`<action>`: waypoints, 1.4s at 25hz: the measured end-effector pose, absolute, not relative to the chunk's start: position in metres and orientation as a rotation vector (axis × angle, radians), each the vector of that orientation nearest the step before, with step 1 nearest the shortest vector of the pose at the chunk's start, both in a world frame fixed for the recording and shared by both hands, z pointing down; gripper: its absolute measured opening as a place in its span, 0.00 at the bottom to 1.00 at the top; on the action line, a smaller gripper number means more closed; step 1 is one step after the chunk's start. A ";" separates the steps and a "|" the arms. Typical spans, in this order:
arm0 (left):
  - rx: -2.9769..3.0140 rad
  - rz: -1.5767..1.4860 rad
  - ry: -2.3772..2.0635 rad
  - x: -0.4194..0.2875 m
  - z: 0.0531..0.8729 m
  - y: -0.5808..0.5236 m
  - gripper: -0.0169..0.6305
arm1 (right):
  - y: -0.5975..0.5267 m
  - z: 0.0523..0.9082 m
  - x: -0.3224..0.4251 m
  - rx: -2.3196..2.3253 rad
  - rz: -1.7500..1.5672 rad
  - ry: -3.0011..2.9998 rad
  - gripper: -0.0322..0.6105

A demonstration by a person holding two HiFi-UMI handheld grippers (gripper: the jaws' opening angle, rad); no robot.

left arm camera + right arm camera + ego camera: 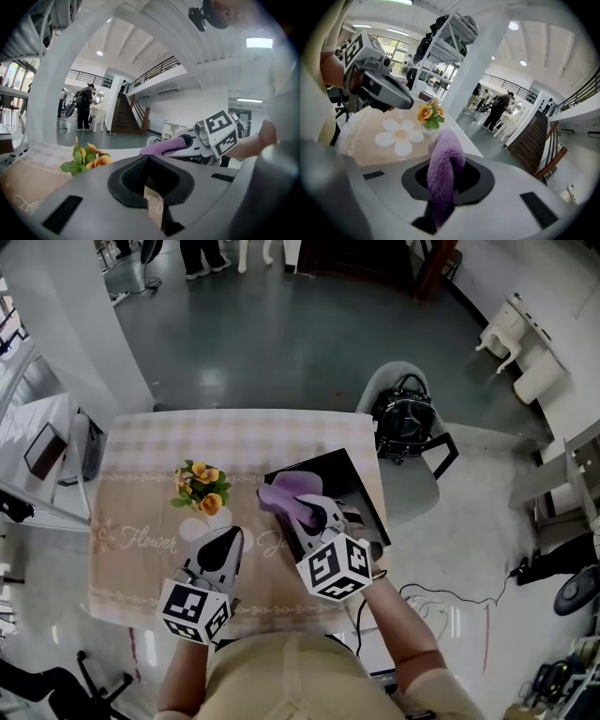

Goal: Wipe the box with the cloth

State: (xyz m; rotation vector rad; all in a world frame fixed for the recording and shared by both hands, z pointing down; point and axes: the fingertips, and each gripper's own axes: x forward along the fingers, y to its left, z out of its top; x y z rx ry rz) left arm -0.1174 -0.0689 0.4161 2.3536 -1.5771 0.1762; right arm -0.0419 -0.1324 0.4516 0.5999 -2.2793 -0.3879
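Observation:
A flat black box [339,472] lies on the right part of the table [159,442]. A fluffy purple cloth [292,491] drapes over the box's near left corner. My right gripper [317,517] is shut on this cloth, which bulges up out of its jaws in the right gripper view [445,161]. My left gripper [228,542] hovers over the tablecloth, left of the box and just below the flowers, jaws together with nothing held. In the left gripper view the cloth [165,146] shows to the right, beyond my left gripper [150,190].
A small pot of orange flowers [202,488] stands mid-table, just left of the box. A grey chair with a black bag [405,416] sits past the table's right edge. Cables lie on the floor at the right. People stand far off in the hall.

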 end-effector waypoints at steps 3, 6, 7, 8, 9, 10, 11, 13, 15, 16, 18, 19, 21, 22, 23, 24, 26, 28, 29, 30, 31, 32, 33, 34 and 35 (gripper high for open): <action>2.339 0.179 -1.577 -0.118 0.419 -0.071 0.05 | -0.138 0.470 -0.041 0.573 -0.376 -2.244 0.16; 2.334 0.188 -1.571 -0.116 0.421 -0.073 0.05 | -0.144 0.479 -0.039 0.561 -0.361 -2.225 0.16; 2.334 0.192 -1.568 -0.115 0.422 -0.073 0.05 | -0.146 0.480 -0.038 0.562 -0.356 -2.226 0.16; 2.334 0.197 -1.565 -0.114 0.424 -0.074 0.05 | -0.148 0.481 -0.037 0.565 -0.351 -2.228 0.16; 2.334 0.201 -1.562 -0.113 0.425 -0.074 0.05 | -0.149 0.481 -0.036 0.569 -0.349 -2.228 0.16; 2.333 0.204 -1.560 -0.113 0.426 -0.074 0.05 | -0.151 0.482 -0.035 0.575 -0.351 -2.224 0.16; 2.333 0.205 -1.559 -0.112 0.427 -0.075 0.05 | -0.153 0.482 -0.034 0.583 -0.357 -2.217 0.16; 2.331 0.205 -1.559 -0.113 0.427 -0.076 0.05 | -0.159 0.483 -0.029 0.604 -0.368 -2.196 0.16; 2.329 0.202 -1.556 -0.113 0.426 -0.077 0.05 | -0.165 0.483 -0.024 0.627 -0.369 -2.177 0.16; 2.329 0.200 -1.553 -0.112 0.426 -0.077 0.05 | -0.169 0.482 -0.021 0.639 -0.369 -2.167 0.16; 2.332 0.200 -1.544 -0.110 0.427 -0.078 0.05 | -0.175 0.482 -0.015 0.661 -0.369 -2.147 0.16; 2.335 0.203 -1.538 -0.109 0.427 -0.078 0.05 | -0.177 0.482 -0.012 0.670 -0.367 -2.139 0.16; 2.340 0.209 -1.529 -0.106 0.428 -0.079 0.05 | -0.182 0.482 -0.006 0.689 -0.361 -2.126 0.16; 2.342 0.211 -1.526 -0.105 0.428 -0.079 0.05 | -0.184 0.482 -0.004 0.699 -0.358 -2.121 0.16; 2.342 0.212 -1.526 -0.105 0.428 -0.080 0.05 | -0.185 0.482 -0.001 0.710 -0.355 -2.114 0.16; 2.342 0.212 -1.525 -0.104 0.428 -0.081 0.05 | -0.187 0.482 0.003 0.721 -0.353 -2.106 0.16; 2.346 0.212 -1.521 -0.103 0.428 -0.082 0.05 | -0.190 0.483 0.011 0.745 -0.347 -2.090 0.16; 2.354 0.214 -1.511 -0.101 0.428 -0.084 0.05 | -0.194 0.483 0.019 0.767 -0.337 -2.077 0.16; 2.359 0.216 -1.504 -0.099 0.428 -0.085 0.05 | -0.196 0.483 0.024 0.779 -0.330 -2.069 0.16; 2.363 0.218 -1.497 -0.097 0.428 -0.085 0.05 | -0.198 0.483 0.029 0.791 -0.324 -2.061 0.16; 2.368 0.220 -1.489 -0.095 0.428 -0.086 0.05 | -0.200 0.483 0.033 0.804 -0.319 -2.052 0.16; 2.373 0.221 -1.482 -0.093 0.428 -0.086 0.05 | -0.202 0.484 0.038 0.817 -0.314 -2.043 0.16; 2.378 0.223 -1.473 -0.091 0.429 -0.087 0.05 | -0.203 0.484 0.043 0.828 -0.308 -2.035 0.16; 2.383 0.226 -1.464 -0.089 0.429 -0.087 0.05 | -0.204 0.483 0.046 0.837 -0.303 -2.029 0.16; 2.387 0.230 -1.454 -0.087 0.429 -0.087 0.05 | -0.205 0.484 0.050 0.845 -0.298 -2.023 0.16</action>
